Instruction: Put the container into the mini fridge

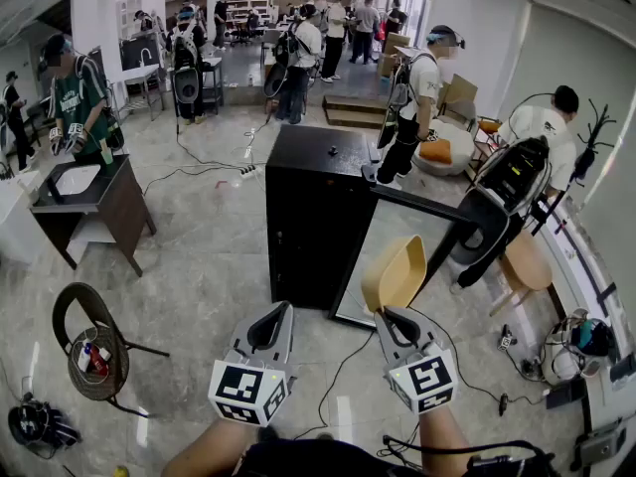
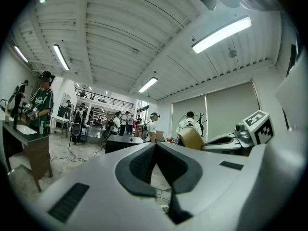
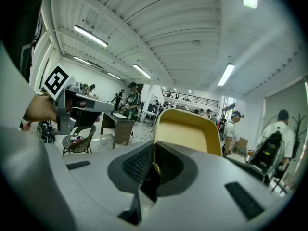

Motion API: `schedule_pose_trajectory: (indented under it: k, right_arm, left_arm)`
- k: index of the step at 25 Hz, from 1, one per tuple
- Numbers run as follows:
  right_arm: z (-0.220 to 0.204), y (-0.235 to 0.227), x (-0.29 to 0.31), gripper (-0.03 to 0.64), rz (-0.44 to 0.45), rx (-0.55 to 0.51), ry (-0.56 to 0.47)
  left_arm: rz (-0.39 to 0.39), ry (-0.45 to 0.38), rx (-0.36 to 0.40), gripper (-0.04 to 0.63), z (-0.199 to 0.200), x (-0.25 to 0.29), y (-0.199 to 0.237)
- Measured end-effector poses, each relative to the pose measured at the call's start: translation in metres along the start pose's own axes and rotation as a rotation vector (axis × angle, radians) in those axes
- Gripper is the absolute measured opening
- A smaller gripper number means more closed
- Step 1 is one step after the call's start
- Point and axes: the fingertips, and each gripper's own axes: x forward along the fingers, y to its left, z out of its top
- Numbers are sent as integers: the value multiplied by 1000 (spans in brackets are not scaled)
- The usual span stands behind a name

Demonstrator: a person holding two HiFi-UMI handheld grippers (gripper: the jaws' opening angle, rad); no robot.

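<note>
Our right tool (image 1: 390, 316) pinches one yellow container (image 1: 395, 274) by its rim; our left tool (image 1: 281, 308) is pressed together, empty. One black mini fridge (image 1: 303, 212) stands ahead.

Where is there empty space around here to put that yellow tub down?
The top of the black mini fridge is nearly bare. So is the grey floor between it and the dark wooden sink table. Right of the fridge it's crowded: a wooden stool and floor cables.
</note>
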Motion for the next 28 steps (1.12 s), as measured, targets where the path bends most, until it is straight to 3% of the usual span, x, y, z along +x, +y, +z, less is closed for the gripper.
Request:
schedule_pose_trajectory:
  k: [4, 28]
  right_arm:
    - [0, -1, 3, 29, 6, 8, -8]
    - [8, 13, 12, 29, 21, -10, -15]
  left_arm:
    - [-4, -16, 42, 9, -2, 1, -6]
    - [-13, -3, 26, 9, -1, -8, 13]
